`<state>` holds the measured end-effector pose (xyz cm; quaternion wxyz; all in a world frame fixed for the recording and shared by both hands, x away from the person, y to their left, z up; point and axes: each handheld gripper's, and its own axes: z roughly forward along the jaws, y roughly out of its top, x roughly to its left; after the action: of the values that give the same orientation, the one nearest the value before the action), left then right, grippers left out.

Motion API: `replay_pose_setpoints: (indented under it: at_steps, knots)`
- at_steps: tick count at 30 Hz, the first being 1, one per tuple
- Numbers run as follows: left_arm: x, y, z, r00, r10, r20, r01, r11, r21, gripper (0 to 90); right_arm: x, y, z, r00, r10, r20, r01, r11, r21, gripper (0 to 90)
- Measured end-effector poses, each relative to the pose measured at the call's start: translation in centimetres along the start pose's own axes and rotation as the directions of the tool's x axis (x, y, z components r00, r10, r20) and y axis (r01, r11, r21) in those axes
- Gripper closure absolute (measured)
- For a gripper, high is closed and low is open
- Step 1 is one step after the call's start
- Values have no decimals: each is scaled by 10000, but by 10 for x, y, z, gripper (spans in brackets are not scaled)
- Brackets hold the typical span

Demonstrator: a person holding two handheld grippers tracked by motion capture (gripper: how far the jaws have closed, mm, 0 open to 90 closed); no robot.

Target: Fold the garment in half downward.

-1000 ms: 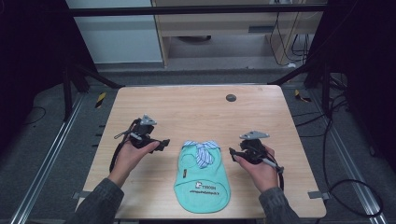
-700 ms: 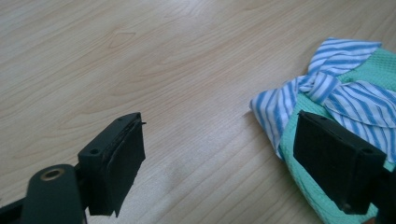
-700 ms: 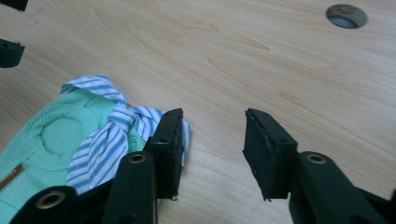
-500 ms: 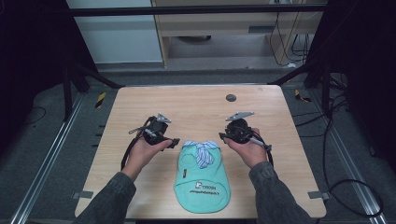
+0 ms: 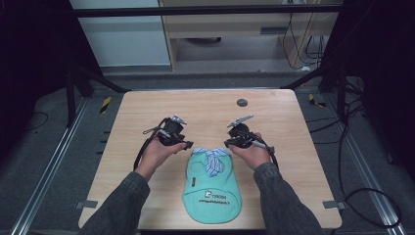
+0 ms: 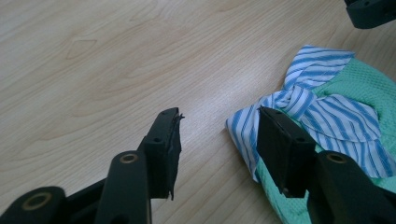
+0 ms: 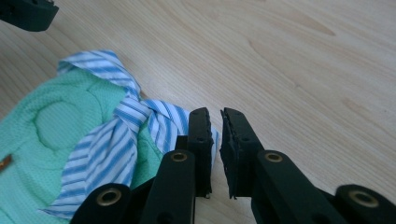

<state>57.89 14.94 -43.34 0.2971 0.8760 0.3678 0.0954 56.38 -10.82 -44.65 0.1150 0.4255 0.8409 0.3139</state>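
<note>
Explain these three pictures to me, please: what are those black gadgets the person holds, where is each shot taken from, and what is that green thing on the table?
No robot here: a person sits at a wooden table and holds a two-jaw tool in each hand. The wide picture comes from a fixed camera above, looking down. There the left hand-held gripper and the right hand-held gripper sit at either side of the top end of a mint-green bib with a blue-and-white striped bow.

The other two pictures come from small cameras riding on the tools, looking along their black jaws. The left one's jaws stand wide apart beside the bow; the right one's are nearly together, with a slim gap, at the striped edge. Nothing is clearly gripped. A small dark round spot lies farther back on the table.
</note>
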Motion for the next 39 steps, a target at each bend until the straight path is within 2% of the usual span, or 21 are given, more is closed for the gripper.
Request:
replay_pose_setpoints:
  at_steps: [3,6,7,11,16,18,21,24,25,28,29,33,39]
  knots:
    - [0,0,6,10000,48,81,-50,9998,172,535,-1,-1,4,10000,-31,-14,31,10000,86,817]
    - [-1,-1,12,9999,-40,98,38,9999,154,549,0,-3,8,10000,-37,-21,37,9998,188,791]
    - [-2,-1,16,9998,-91,179,88,9999,136,550,0,-4,12,9999,-117,-42,118,9996,242,752]
    - [-2,-1,21,9995,-91,298,84,9997,208,540,-1,-3,15,9999,-130,-30,131,9997,184,732]
    - [-2,-2,26,9993,-176,333,164,9993,348,560,-2,-4,18,9999,-33,-132,36,9996,265,782]
    - [-3,-2,28,9984,-119,554,99,9993,353,598,-3,-4,20,9998,45,-191,-39,9996,273,811]
    - [-6,-4,30,9982,10,594,-38,9989,474,608,-3,-4,21,9997,11,-228,-3,9994,345,817]
    - [-7,-6,33,9985,-23,553,-8,9985,554,611,-1,-4,23,9997,-38,-260,48,9992,393,810]
    - [-7,-7,34,9984,-17,561,-15,9983,576,615,-1,-4,23,9997,-41,-229,51,9991,428,803]
    - [-10,-9,37,9985,73,546,-110,9976,681,613,0,-4,26,9999,-27,-162,35,9987,514,694]
    - [-11,-9,39,9987,244,446,-279,9964,799,614,0,-4,27,10000,-40,-88,45,9985,554,686]
    - [-11,-9,40,9988,107,474,-140,9974,713,618,1,-4,29,9999,-35,-96,41,9981,612,675]
    - [-13,-9,42,9987,228,457,-265,9963,820,642,3,-4,34,10000,-46,-81,52,9963,853,654]
